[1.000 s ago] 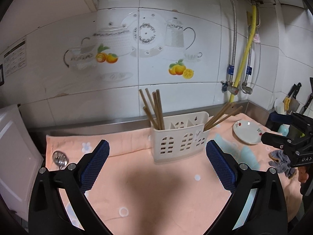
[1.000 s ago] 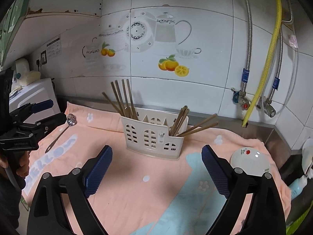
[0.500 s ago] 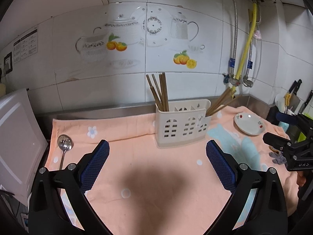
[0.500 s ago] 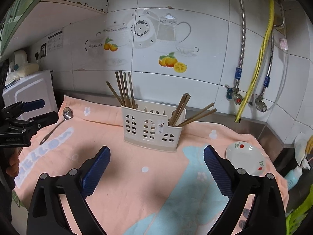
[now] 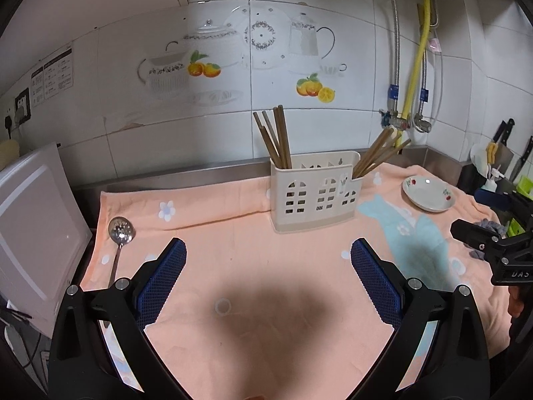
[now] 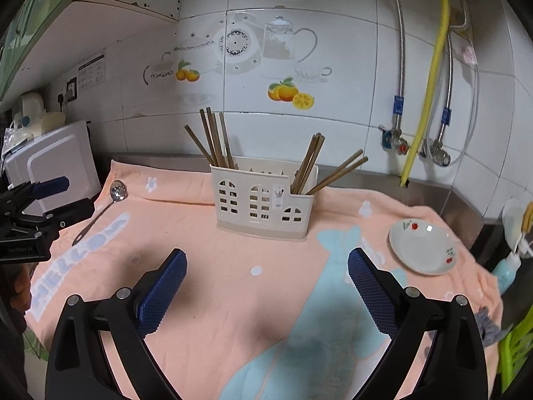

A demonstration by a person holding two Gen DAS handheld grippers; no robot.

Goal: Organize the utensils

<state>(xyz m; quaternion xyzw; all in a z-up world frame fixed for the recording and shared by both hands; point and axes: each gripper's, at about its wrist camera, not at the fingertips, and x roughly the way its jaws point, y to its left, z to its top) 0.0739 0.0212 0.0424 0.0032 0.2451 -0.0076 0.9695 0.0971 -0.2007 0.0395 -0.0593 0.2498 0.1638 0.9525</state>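
Both the left gripper (image 5: 268, 278) and the right gripper (image 6: 266, 280) hover over the towel (image 5: 266, 283) with jaws spread wide, holding nothing. The caddy (image 6: 265, 205) stands upright near the wall, chopsticks (image 6: 215, 138) in both end compartments. The spoon (image 5: 120, 233) lies flat at the towel's left edge, well apart from the caddy, and a dish (image 6: 423, 246) sits to the right.

A peach towel (image 5: 260, 266) with flower prints and a pale blue figure covers the counter. A small white saucer (image 6: 423, 246) with red fruit marks rests on its right side. A yellow hose (image 6: 429, 80) hangs against the tiled wall (image 6: 333, 26).
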